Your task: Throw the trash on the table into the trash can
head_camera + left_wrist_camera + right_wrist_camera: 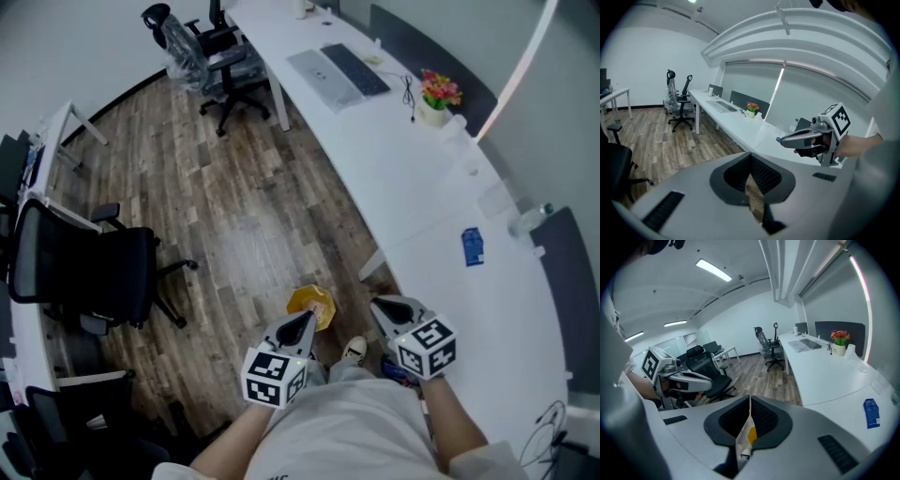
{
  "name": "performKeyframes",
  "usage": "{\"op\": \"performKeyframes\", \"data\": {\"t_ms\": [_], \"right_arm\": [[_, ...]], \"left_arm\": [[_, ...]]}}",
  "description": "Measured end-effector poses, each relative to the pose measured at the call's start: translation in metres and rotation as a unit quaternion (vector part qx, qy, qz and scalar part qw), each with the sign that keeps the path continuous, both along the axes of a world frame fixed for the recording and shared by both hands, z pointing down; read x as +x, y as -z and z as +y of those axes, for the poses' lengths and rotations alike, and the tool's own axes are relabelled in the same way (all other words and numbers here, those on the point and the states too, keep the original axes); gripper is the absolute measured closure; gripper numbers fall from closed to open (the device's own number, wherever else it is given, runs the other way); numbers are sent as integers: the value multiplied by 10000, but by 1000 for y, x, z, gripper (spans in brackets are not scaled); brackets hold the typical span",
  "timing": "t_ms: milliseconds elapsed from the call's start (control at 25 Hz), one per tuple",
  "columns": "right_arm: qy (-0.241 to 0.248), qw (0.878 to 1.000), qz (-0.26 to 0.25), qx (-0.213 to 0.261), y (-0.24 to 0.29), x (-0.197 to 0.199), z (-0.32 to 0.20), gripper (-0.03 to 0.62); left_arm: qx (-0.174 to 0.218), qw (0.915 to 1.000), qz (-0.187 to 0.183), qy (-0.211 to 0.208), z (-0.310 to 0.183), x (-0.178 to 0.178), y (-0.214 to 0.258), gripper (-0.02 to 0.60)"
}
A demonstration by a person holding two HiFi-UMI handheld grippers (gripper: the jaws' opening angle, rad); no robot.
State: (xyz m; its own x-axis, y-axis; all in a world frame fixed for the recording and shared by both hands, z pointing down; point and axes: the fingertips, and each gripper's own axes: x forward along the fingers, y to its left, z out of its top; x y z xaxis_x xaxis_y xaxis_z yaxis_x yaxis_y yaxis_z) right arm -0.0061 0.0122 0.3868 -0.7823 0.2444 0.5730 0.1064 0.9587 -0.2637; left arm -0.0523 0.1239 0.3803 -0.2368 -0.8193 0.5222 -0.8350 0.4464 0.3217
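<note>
The left gripper point(751, 159) is clenched, its pads meeting at the tip with only bare floor showing in the gap below them; the right gripper point(750, 401) is clenched too, and it carries nothing. Both hang side by side in front of the person, tilted down over the floor point(234, 206). Just ahead of the left one a yellow thing point(311, 305) sits on the boards beside a shoe point(354, 349); from above it may be the trash can or its liner, though the view is too small to be sure.

The trash left to clear looks to be the blue packet point(472, 246); it lies flat on the white table point(422, 178), near the table's edge and well ahead of the right gripper. I judge it light and thin, easy to crush and apt to slide on the smooth top; a pinch across one short end should lift it.

The table curves away along the wall and further off carries a keyboard point(356, 67) and a pot of flowers point(437, 96); a black office chair point(94, 267) stands across the wood floor.
</note>
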Motion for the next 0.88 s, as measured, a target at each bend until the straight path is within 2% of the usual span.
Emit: {"op": "performKeyframes", "data": {"t_ms": [120,320,520,880], "right_arm": [[-41,10000,-38,13,3,1,-1,556],[-82,9999,-60,-37,2,3,-4,556],[-76,9999,-80,-31,-1,5,-6,556],[-253,9997,-45,6,-4,19,-22,556]], "left_arm": [[59,9999,67,134,2,-6,3,581],[43,9997,-108,219,3,-10,7,581],[138,9995,-287,10,-3,-8,15,581],[88,9996,-256,-117,-12,-3,12,581]]}}
